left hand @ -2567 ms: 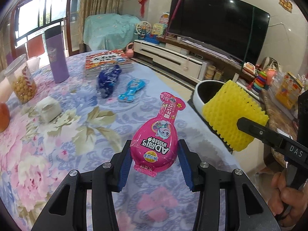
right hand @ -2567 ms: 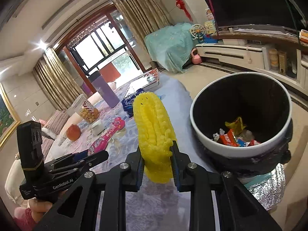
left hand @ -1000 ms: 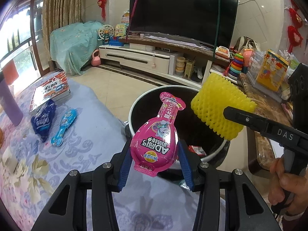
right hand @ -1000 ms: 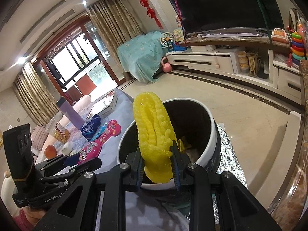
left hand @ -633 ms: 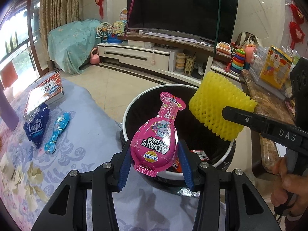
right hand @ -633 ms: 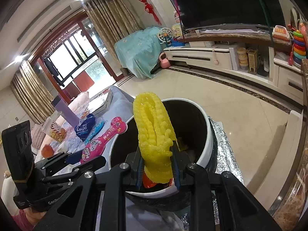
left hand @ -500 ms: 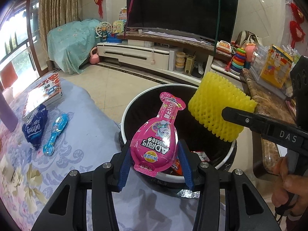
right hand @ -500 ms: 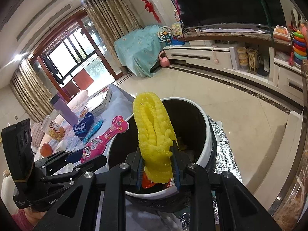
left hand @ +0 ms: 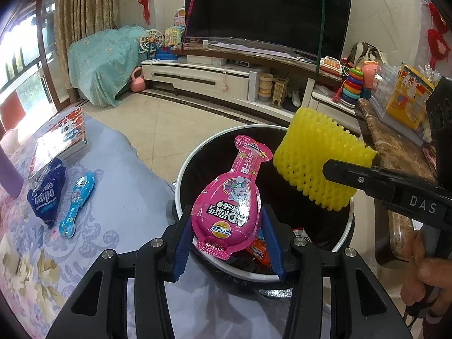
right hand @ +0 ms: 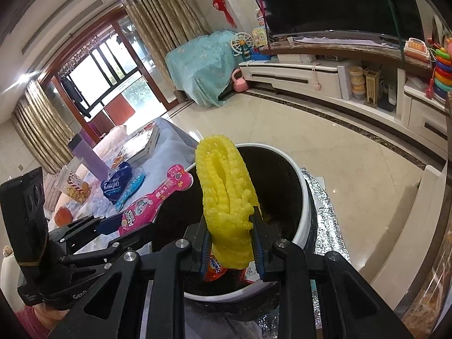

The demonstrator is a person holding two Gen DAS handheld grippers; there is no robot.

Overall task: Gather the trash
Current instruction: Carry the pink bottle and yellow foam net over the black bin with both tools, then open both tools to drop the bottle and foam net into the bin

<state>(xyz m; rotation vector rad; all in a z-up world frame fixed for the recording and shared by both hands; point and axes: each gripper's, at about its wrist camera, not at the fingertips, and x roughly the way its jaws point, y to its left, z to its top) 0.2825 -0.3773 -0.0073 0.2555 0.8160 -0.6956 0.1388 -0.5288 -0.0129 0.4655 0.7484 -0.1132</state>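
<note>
Left gripper (left hand: 227, 233) fingers clamp the fat end of a pink packet (left hand: 229, 206), gourd-shaped, narrow neck pointing to 12 o'clock. Print on it is upside down in the left wrist view: big white "AD" plus Chinese characters, a cartoon animal in a round badge, an orange-yellow oval near the bottom seal. The packet hangs over the near rim of the bin (left hand: 183, 169), white rim, black inside.

Right gripper (right hand: 232, 250) fingers pinch a yellow foam net (right hand: 226, 197) narrow, squashing its lower end; the open-mesh sleeve stands up and leans toward 11 o'clock, above the bin's mouth. In the left view the same net shows at 2 o'clock, with "DAS" in white on the black right gripper body. "GenR…" is partly readable on the left gripper body in the right view at 8 o'clock.

Inside the bin: an orange wrapper (left hand: 261, 250) with partial white lettering, and other scraps too small to read.

On the floral tabletop (left hand: 118, 203) at 9 o'clock: a dark blue bag (left hand: 46, 192) reading "Limpo" or similar, a light blue packet (left hand: 76, 202) just beside it, and a book (left hand: 60, 138) farther back. A hand (left hand: 423, 279) grips the right handle at 4 o'clock.
</note>
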